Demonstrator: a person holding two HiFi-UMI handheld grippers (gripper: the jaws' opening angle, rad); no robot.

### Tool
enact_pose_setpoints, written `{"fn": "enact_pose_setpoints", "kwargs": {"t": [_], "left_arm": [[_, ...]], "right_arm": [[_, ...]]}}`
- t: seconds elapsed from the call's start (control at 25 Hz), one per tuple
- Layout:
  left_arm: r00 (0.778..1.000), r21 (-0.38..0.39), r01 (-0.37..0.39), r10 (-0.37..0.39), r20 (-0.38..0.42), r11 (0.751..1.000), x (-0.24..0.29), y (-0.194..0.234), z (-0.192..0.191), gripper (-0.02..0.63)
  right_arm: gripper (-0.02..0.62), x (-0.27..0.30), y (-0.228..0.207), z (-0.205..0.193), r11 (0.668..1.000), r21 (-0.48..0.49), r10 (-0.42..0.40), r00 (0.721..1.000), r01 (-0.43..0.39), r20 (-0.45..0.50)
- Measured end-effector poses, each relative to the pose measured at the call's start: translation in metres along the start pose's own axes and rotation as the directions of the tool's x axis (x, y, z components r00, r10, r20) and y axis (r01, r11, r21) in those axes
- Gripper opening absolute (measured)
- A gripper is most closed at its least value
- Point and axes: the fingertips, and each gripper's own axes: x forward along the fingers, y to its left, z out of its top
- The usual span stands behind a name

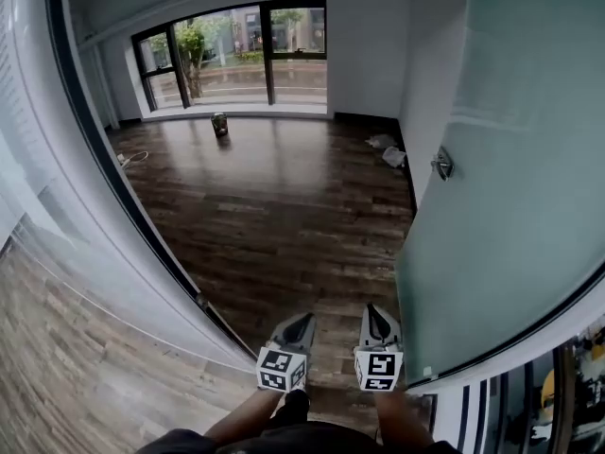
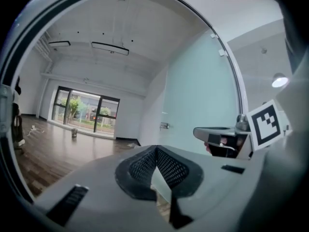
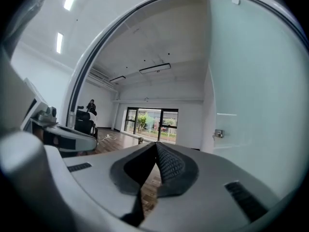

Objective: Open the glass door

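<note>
The frosted glass door (image 1: 510, 206) stands swung open on the right, edge toward me, with a small metal handle (image 1: 442, 165) on its face. That door (image 2: 198, 100) also fills the right of the left gripper view, its handle (image 2: 165, 125) far off, and the door (image 3: 256, 95) with the handle (image 3: 219, 134) shows in the right gripper view. My left gripper (image 1: 301, 324) and right gripper (image 1: 375, 316) sit side by side low in the doorway, both shut and empty, touching nothing. The left gripper (image 2: 156, 151) and right gripper (image 3: 156, 146) point into the room.
A dark wood floor (image 1: 274, 197) runs to a wide window (image 1: 236, 55). A small can (image 1: 219, 123) stands near the window; white scraps (image 1: 388, 149) lie by the right wall. A frosted glass panel with dark frame (image 1: 104, 187) borders the doorway on the left.
</note>
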Motion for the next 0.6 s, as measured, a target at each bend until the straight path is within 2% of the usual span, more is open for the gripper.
{"fn": "enact_pose_setpoints", "kwargs": {"t": [0.12, 0.24, 0.44, 0.6], "left_arm": [[1.000, -0.012, -0.009, 0.009, -0.004, 1.000, -0.042, -0.025, -0.011, 0.006], [1.000, -0.013, -0.016, 0.016, -0.001, 1.000, -0.076, -0.042, -0.006, 0.006], [0.999, 0.027, -0.040, 0.040, 0.005, 0.999, -0.114, -0.053, 0.005, 0.006], [1.000, 0.043, -0.028, 0.028, 0.015, 0.999, -0.134, -0.058, 0.008, 0.006]], "right_arm": [[0.018, -0.045, 0.018, 0.002, 1.000, -0.004, 0.012, 1.000, -0.012, 0.025], [0.018, -0.078, 0.032, 0.008, 1.000, 0.009, 0.025, 0.999, -0.025, 0.029], [0.018, -0.118, 0.049, 0.011, 0.999, 0.044, 0.030, 0.999, -0.031, 0.011], [0.017, -0.138, 0.065, 0.014, 0.999, 0.023, 0.034, 0.999, -0.034, 0.004]]}}
